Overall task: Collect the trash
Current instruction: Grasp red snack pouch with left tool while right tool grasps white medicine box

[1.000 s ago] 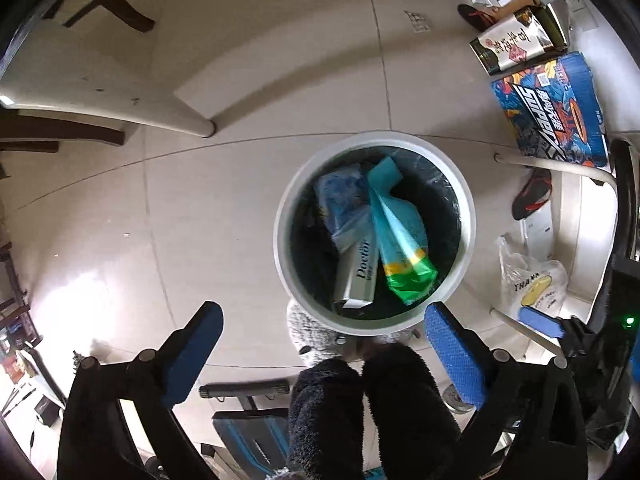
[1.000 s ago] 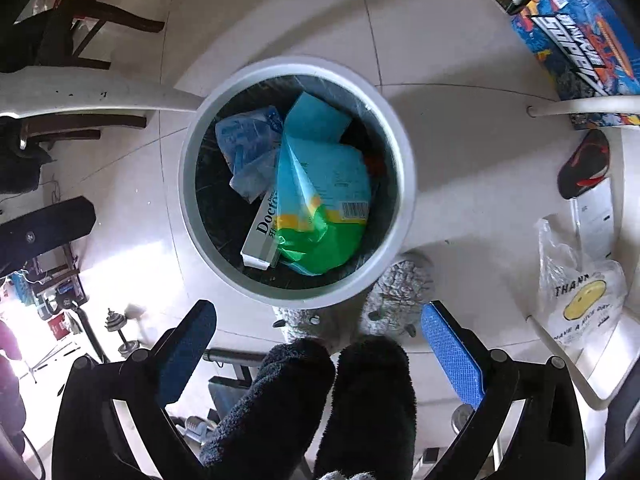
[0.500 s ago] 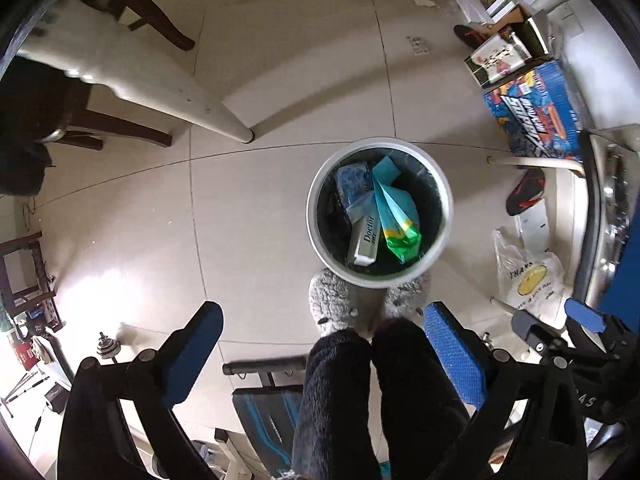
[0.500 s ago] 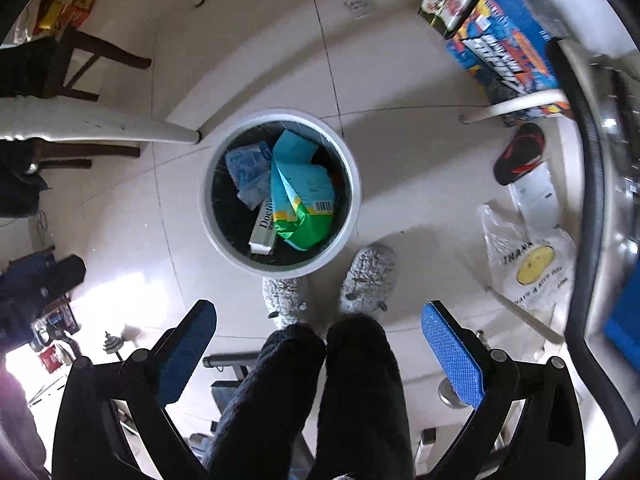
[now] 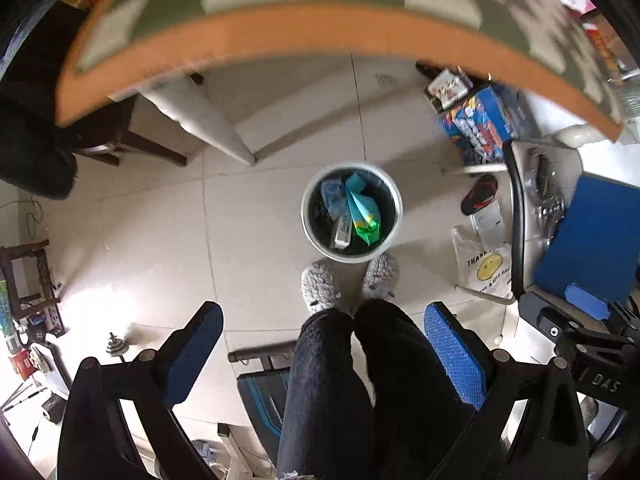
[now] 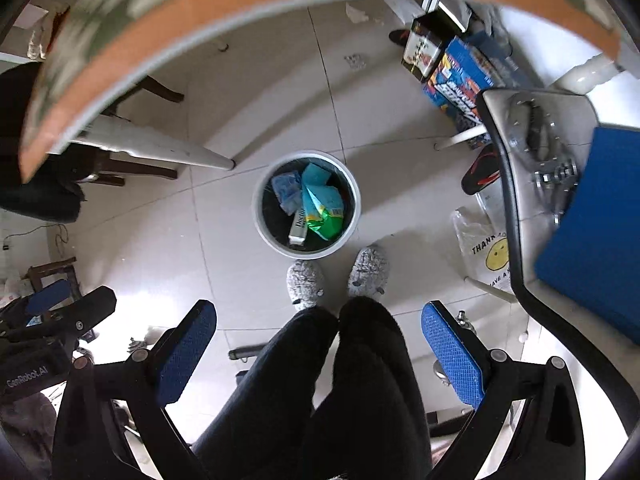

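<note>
The jaws of both grippers are standing wide apart and gripping nothing — the left gripper [image 5: 322,356] and the right gripper [image 6: 318,354] are both pointing down at the tiled floor [image 5: 256,216], with the person's dark-trousered legs [image 5: 360,380] showing between the blue pads. The left pad [image 5: 196,350] and the right pad [image 5: 454,360] of the left gripper are sitting well apart, and the same is showing in the right wrist view.

The trash bin [image 5: 308,222] — a round white pail with a dark liner — is standing on the floor just beyond the person's two grey fuzzy slippers [image 5: 320,286], near the middle of both views. Inside it a teal and green bag [image 5: 362,216] is lying on top, with a crumpled light blue wrapper [image 5: 334,196] to its left and a long pale box [image 5: 342,232] leaning at the near side.

Across the far edge of both views the desk [image 5: 304,28] is curving overhead, blurred, with an orange rim and a green and white checked cover. To the right of the bin a white plastic bag with a yellow smiley face [image 5: 482,266] is lying on the floor, a red and black sandal [image 5: 478,200] is resting farther off, and a blue printed carton [image 5: 480,124] is sitting near the far right. A white desk leg [image 5: 208,124] is slanting down at the far left of the bin.
</note>
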Demonstrator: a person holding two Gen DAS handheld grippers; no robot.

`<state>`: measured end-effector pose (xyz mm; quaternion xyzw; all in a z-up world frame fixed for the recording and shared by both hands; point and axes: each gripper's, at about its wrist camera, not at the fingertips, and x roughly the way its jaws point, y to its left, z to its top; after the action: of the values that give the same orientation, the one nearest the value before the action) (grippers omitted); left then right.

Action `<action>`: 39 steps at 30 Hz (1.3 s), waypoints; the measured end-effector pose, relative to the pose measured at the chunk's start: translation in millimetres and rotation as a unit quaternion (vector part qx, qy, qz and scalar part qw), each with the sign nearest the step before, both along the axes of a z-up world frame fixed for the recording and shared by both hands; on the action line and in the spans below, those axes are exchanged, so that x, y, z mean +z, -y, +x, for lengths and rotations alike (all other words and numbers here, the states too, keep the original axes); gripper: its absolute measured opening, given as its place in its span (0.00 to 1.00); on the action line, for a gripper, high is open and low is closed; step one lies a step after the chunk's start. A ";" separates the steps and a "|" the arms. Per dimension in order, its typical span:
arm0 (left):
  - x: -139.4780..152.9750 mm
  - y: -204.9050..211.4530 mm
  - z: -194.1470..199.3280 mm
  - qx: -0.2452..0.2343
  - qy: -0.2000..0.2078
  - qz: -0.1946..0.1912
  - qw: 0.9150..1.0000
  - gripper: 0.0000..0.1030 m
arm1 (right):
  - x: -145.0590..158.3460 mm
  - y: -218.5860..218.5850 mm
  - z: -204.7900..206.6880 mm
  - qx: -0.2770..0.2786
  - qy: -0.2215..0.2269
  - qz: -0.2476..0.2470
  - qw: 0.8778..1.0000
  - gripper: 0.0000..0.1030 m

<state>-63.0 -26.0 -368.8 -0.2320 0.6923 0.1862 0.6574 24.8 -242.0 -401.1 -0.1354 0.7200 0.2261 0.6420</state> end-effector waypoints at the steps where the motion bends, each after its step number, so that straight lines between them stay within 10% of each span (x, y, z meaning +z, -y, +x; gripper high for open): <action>1: 11.8 -2.3 0.1 0.001 0.007 0.004 1.000 1.00 | 15.0 0.2 -1.8 -0.003 0.002 0.006 1.000 1.00; 9: 90.6 -41.9 45.7 0.026 0.083 0.080 0.993 1.00 | 110.9 -14.7 25.8 -0.040 0.032 0.066 0.996 1.00; 14: 111.0 -81.0 98.1 0.066 0.100 0.137 0.983 1.00 | 144.9 -50.6 88.3 -0.036 0.060 0.095 0.993 1.00; 20: 101.6 -125.0 190.9 0.142 0.098 0.114 0.978 1.00 | 168.6 -106.9 212.9 0.005 0.094 0.098 0.991 1.00; 33: 7.6 -191.9 472.9 0.319 0.048 -0.088 0.942 0.99 | 100.8 -164.3 532.7 -0.016 0.114 0.010 0.993 1.00; 37: -21.8 -198.8 514.8 0.335 0.009 -0.079 0.939 0.97 | 73.7 -167.0 575.6 -0.029 0.097 -0.002 0.995 1.00; 39: -27.0 -199.1 527.3 0.316 -0.018 -0.032 0.948 0.75 | 64.8 -168.2 588.0 -0.033 0.088 -0.003 0.996 1.00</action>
<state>464.3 173.1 -395.8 -0.4568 0.6009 0.3663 0.5442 612.7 -73.8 -336.3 -0.1333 0.6655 0.1898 0.7095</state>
